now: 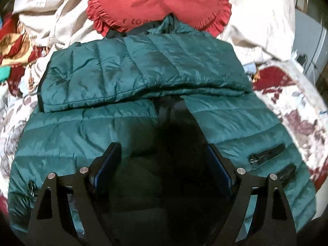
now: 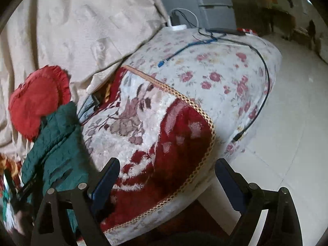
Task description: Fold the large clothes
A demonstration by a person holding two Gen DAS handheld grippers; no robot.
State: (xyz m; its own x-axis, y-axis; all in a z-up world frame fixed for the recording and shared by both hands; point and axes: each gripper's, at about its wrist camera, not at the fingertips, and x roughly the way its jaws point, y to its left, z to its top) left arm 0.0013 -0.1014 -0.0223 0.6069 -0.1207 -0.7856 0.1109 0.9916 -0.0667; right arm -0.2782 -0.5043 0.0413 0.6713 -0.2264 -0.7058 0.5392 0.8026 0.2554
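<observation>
A dark green quilted puffer jacket [image 1: 143,69] lies on the bed, front up and unzipped, with a sleeve folded across its chest. My left gripper [image 1: 164,149] is open and empty, just above the jacket's open lower front. The jacket's edge also shows at the left of the right wrist view [image 2: 53,143]. My right gripper [image 2: 167,168] is open and empty, over the bed's corner to the right of the jacket.
A red frilled heart cushion [image 1: 157,2] lies at the jacket's collar. A beige blanket [image 2: 71,30] is heaped behind. The floral bedspread [image 2: 215,78] carries cables [image 2: 264,94] and a power strip [image 2: 178,27]. White tiled floor [image 2: 287,143] lies right of the bed.
</observation>
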